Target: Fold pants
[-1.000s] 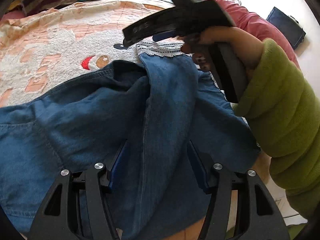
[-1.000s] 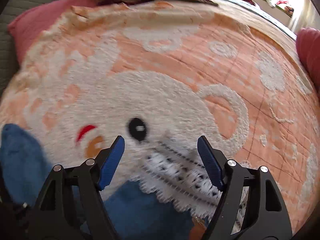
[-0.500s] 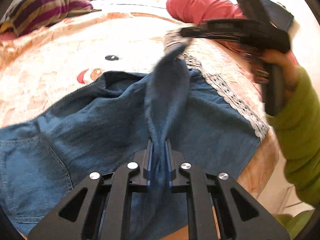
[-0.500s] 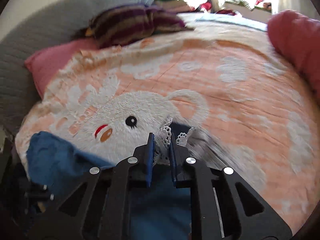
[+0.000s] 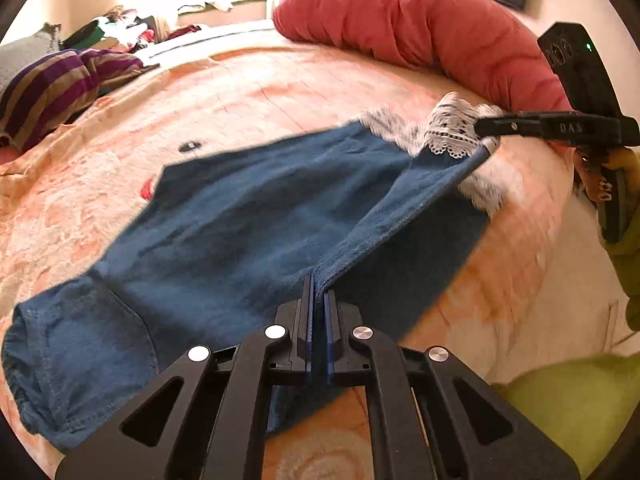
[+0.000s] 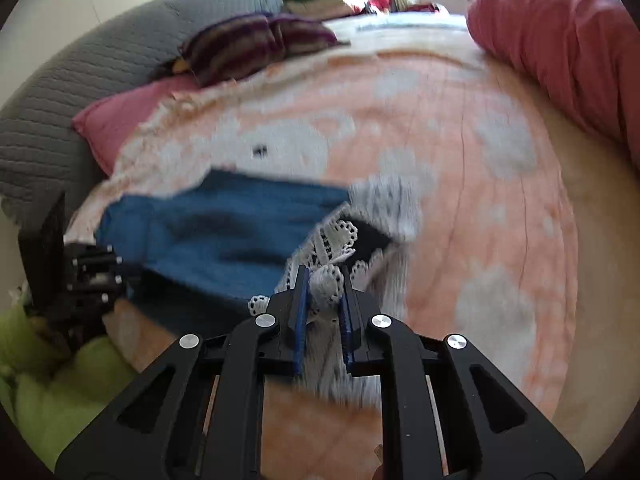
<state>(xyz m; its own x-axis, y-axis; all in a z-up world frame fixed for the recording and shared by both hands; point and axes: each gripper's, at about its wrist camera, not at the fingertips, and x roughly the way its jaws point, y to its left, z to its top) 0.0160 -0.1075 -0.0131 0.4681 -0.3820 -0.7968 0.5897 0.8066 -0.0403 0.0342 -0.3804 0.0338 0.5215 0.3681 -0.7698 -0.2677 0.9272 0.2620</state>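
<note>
Blue denim pants (image 5: 248,216) with a white lace hem (image 5: 448,132) lie across an orange blanket with a white bear pattern (image 5: 280,92). My left gripper (image 5: 318,284) is shut on a fold of the upper pant leg's edge and holds it lifted. My right gripper (image 6: 323,280) is shut on the lace hem (image 6: 326,280) and holds that end up; it also shows in the left wrist view (image 5: 480,126). The leg is stretched taut between the two grippers. The waist (image 5: 60,360) rests on the blanket at lower left.
A red rolled quilt (image 5: 420,36) lies along the bed's far right side. A striped purple cushion (image 5: 52,88) and a pink pillow (image 6: 116,120) sit at the head, against a grey headboard (image 6: 60,92). The bed's edge runs near my green sleeve (image 5: 580,400).
Both grippers closed on the pant leg, left on its edge and right on the lace hem. They then lifted it and pulled apart, right moving rightward, stretching the leg straight.
</note>
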